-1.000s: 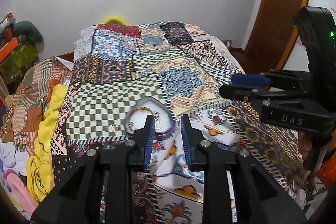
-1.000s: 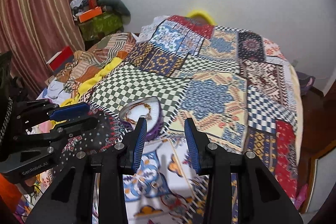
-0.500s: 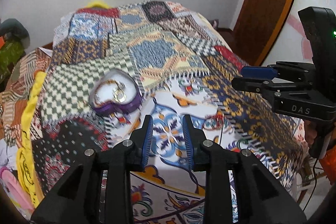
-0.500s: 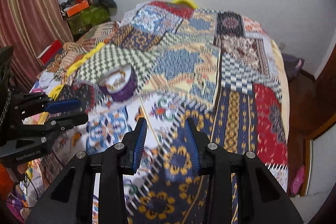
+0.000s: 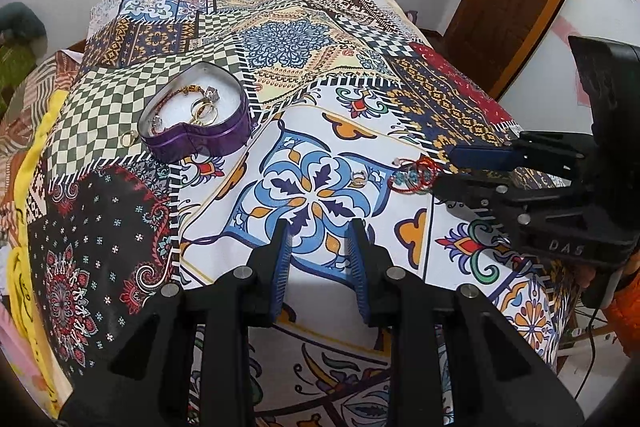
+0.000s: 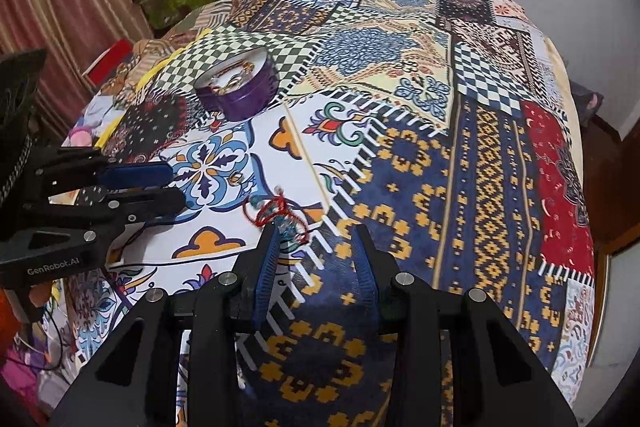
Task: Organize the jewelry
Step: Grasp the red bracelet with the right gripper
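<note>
My left tongs [image 5: 318, 239] parted and empty above the patchwork bedspread [image 5: 400, 131], my right tongs [image 6: 316, 247] parted beside the red-and-teal bracelet [image 6: 280, 217], purple heart-shaped tin [image 5: 200, 127] holding rings, one small ring [image 5: 359, 179] loose between them

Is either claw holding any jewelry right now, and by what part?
No. Both the left claw and right claw are open and empty; the red bracelet lies on the quilt by the right claw's tips.

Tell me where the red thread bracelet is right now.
The red thread bracelet lies on the patchwork bedspread just ahead of the right tool, beside its left fingertip; the purple heart-shaped tin sits farther off, up-left.
</note>
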